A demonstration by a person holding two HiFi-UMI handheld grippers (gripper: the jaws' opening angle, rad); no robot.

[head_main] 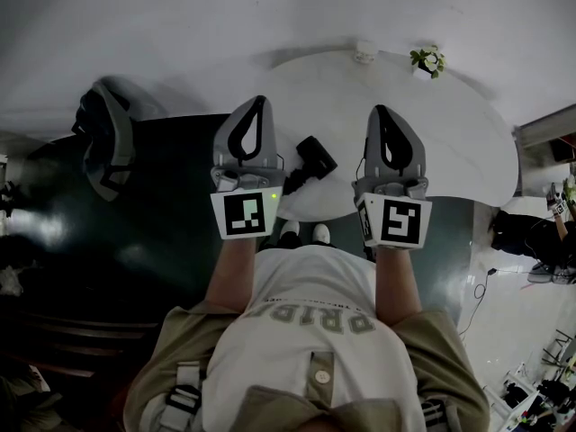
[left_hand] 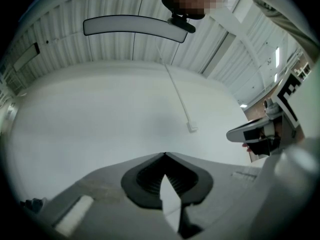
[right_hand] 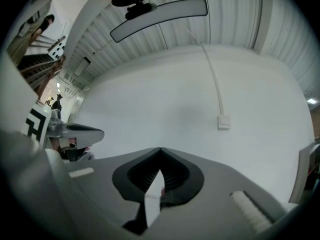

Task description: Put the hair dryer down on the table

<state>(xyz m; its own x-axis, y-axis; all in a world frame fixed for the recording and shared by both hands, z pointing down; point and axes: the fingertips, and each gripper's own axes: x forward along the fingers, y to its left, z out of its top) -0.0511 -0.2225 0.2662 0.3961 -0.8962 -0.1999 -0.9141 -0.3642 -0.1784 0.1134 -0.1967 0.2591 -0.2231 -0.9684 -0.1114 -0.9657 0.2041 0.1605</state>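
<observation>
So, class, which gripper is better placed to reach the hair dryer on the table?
Probably left: the hair dryer lies close beside the left gripper, farther from the right gripper. Both are shut, empty.

White lettered T-shirt (head_main: 310, 282), khaki sleeves (head_main: 175, 345); grey left gripper (head_main: 261, 100) and right gripper (head_main: 378, 109) bear black-and-white marker cubes (head_main: 245, 214)

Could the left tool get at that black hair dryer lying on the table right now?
Probably yes. The hair dryer lies on the white table just beside the left tool, with nothing between them. But its jaws are shut, so it would need to open first.
</observation>
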